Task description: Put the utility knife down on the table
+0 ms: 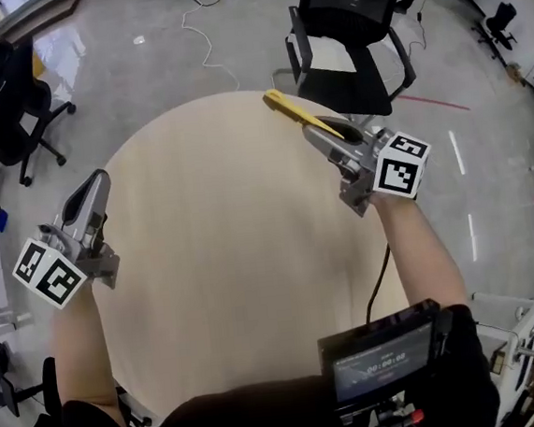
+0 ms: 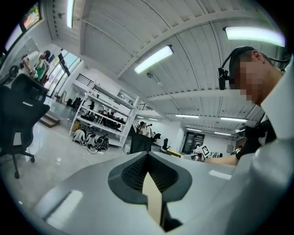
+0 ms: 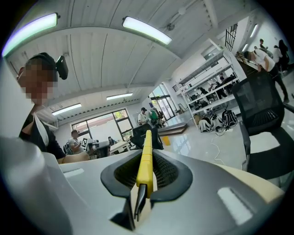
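Note:
The yellow utility knife (image 1: 293, 111) sticks out ahead of my right gripper (image 1: 317, 135), which is shut on its rear end. It hangs over the far right edge of the round wooden table (image 1: 224, 259). In the right gripper view the knife (image 3: 147, 142) runs straight out between the dark pads of the right gripper (image 3: 146, 161). My left gripper (image 1: 92, 184) is over the table's left edge, its jaws together with nothing in them. In the left gripper view, the left gripper (image 2: 148, 157) shows only a pale sliver of table below the pads.
A black office chair (image 1: 350, 50) stands just beyond the table's far right edge, close to the knife. Another black chair (image 1: 3, 102) is on the floor at far left. A white cable (image 1: 199, 36) lies on the floor beyond the table. A screen device (image 1: 384, 356) hangs at the person's chest.

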Demonstrator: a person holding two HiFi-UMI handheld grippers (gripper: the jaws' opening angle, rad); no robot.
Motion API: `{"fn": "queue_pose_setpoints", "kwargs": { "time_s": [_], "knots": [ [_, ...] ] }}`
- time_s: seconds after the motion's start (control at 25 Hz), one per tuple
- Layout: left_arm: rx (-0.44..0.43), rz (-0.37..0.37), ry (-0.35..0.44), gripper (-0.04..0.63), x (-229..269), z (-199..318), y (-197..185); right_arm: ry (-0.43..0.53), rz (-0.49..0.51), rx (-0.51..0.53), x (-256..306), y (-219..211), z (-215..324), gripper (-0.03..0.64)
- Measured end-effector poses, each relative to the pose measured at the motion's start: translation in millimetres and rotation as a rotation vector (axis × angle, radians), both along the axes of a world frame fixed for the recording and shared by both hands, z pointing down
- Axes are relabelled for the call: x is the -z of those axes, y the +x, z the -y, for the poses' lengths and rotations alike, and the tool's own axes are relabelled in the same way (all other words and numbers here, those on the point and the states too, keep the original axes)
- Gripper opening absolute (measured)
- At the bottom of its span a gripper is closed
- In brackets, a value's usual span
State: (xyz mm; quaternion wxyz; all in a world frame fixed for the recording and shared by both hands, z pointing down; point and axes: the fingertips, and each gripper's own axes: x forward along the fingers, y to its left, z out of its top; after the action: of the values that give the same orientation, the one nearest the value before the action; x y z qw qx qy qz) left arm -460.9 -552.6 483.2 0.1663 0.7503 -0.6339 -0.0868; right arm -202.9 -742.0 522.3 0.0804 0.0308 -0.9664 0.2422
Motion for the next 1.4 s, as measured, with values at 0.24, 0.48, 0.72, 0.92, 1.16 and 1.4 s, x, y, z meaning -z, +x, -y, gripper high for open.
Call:
{"fn": "queue_pose_setpoints", "kwargs": {
  "time_s": [0.24, 0.48, 0.72, 0.92, 1.16, 1.4],
  "knots": [
    [-0.029, 0.03, -0.034, -0.002, -57.8, 49.7, -6.9, -0.024, -0.077, 0.038, -64.0, -32.0, 54.7, 0.075],
    [-0.076, 0.041, -0.078, -0.002, -117.6, 87.2, 0.0, -0.017, -0.155, 0.088, -128.8, -65.5, 87.1, 0.075],
    [-0.123, 0.062, -0.096, -0.002, -153.8, 129.9, 13.5, 0.008, -0.22, 0.177, -173.1, -88.9, 110.2, 0.075],
    [-0.155, 0.051, -0.101, -0.002, -169.7, 125.6, 13.6, 0.011, -0.285, 0.223, -189.9, -107.1, 91.7, 0.075],
    [-0.164, 0.055, -0.101, -0.002, -177.3, 124.2, 10.8, 0.033, -0.295, 0.238, -192.9, -121.8, 87.7, 0.075],
    [-0.166, 0.051, -0.1, -0.001, -181.2, 122.8, 9.7, 0.054, -0.315, 0.249, -199.4, -124.3, 85.8, 0.075]
  ]
}}
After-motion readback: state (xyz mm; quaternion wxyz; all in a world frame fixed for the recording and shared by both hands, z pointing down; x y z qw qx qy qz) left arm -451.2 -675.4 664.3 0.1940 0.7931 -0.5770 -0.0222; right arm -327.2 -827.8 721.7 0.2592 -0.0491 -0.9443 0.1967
